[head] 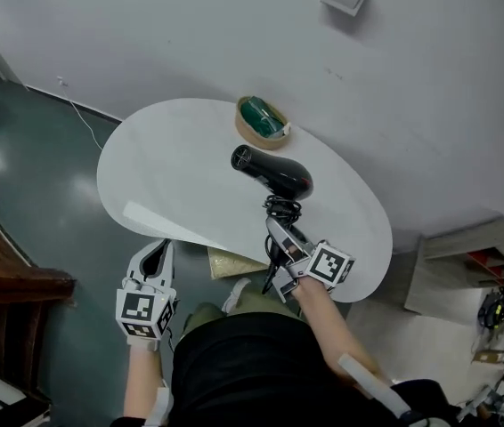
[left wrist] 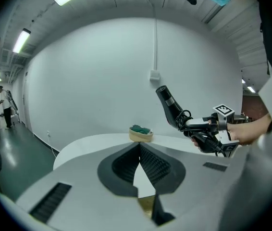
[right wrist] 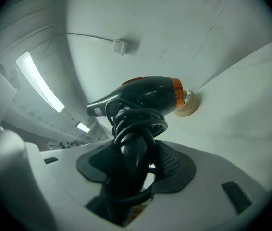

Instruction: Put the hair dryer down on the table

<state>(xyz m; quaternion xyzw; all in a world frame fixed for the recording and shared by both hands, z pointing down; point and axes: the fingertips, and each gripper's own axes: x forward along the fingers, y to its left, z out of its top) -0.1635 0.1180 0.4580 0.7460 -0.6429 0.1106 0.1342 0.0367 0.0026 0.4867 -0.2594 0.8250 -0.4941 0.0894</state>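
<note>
We find the left gripper [head: 156, 254] at the lower left of the head view, off the near edge of the table [head: 172, 181] and above the grey floor. In the left gripper view its jaws are closed, with their tips meeting [left wrist: 139, 145] and nothing between them. They point across the white, rounded tabletop [left wrist: 92, 146].

Moving right, a shallow tan bowl [head: 263, 124] with a green object in it sits at the far edge of the table, close to the wall. The left gripper view shows this bowl [left wrist: 141, 134] straight ahead, below a small white wall box [left wrist: 154, 75].

The hair dryer [head: 272, 172] appears next, black and over the right half of the table, nearer to us than the bowl. In the left gripper view the hair dryer [left wrist: 170, 106] is in the air above the tabletop and not touching it, with its barrel tilted up and to the left. Its black cord [head: 282, 208] is coiled around the handle.

The right gripper [head: 279, 240] is clamped on that handle near the table's near edge. In the right gripper view the jaws [right wrist: 136, 163] stand wide, with the handle and the cord loops [right wrist: 137, 125] between their pads. The barrel [right wrist: 143, 96] lies crosswise above them and carries an orange ring [right wrist: 176, 93] at its right end.

At the far right of the head view, a pale shelf unit [head: 470, 265] stands on the floor.
</note>
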